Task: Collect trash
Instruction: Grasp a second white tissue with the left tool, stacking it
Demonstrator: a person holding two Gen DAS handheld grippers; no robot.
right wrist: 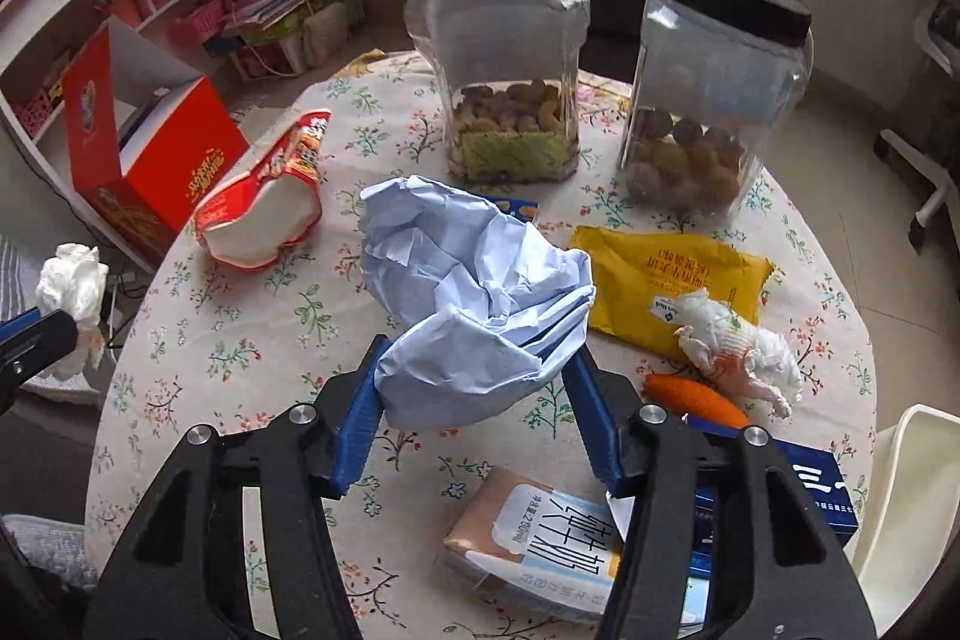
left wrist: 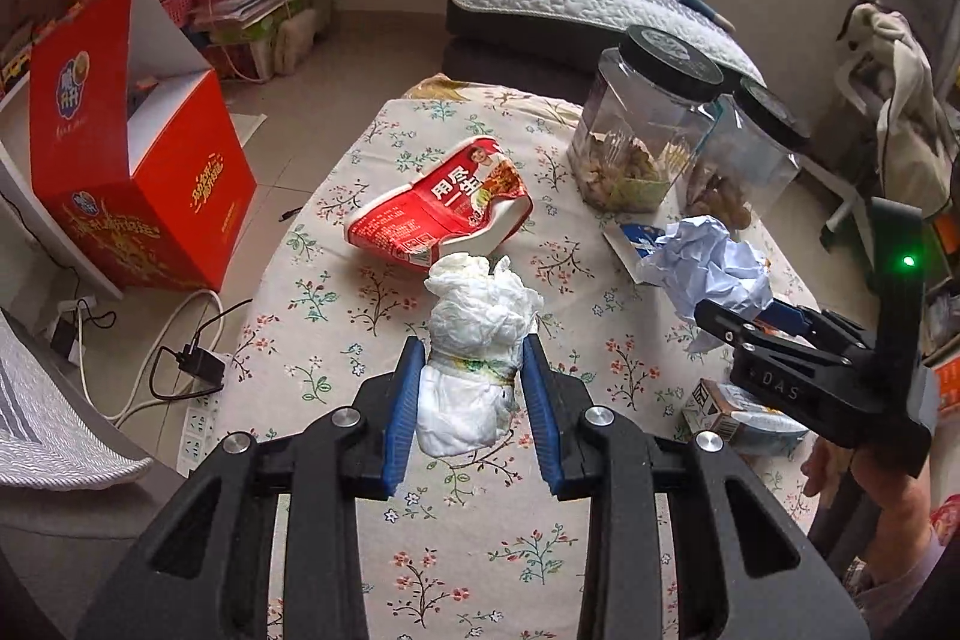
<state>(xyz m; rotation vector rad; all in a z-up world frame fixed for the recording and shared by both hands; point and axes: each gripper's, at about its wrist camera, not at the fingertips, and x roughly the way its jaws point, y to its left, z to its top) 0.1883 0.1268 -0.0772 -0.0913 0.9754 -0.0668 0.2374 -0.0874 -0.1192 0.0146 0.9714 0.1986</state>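
Two grippers are both loaded. The left gripper [left wrist: 474, 370] pinches a white crumpled tissue wad [left wrist: 477, 340] between its blue pads, held above the floral tablecloth [left wrist: 372, 316] near the table's left edge. The right gripper [right wrist: 474, 388] clamps a crumpled pale-blue paper ball [right wrist: 474, 292] over the table's middle. At ten o'clock from that ball lies a crushed red-and-white noodle cup [right wrist: 264, 208]. At twelve and one o'clock stand two clear plastic jars with black lids [right wrist: 510, 64], holding nuts. At three o'clock a yellow snack wrapper [right wrist: 666, 280] lies flat, with a white stained tissue [right wrist: 738, 346] overlapping its near corner. A brown drink carton [right wrist: 528, 538] lies at six o'clock. An open red cardboard box [left wrist: 138, 172] stands beside the table, off its left edge.
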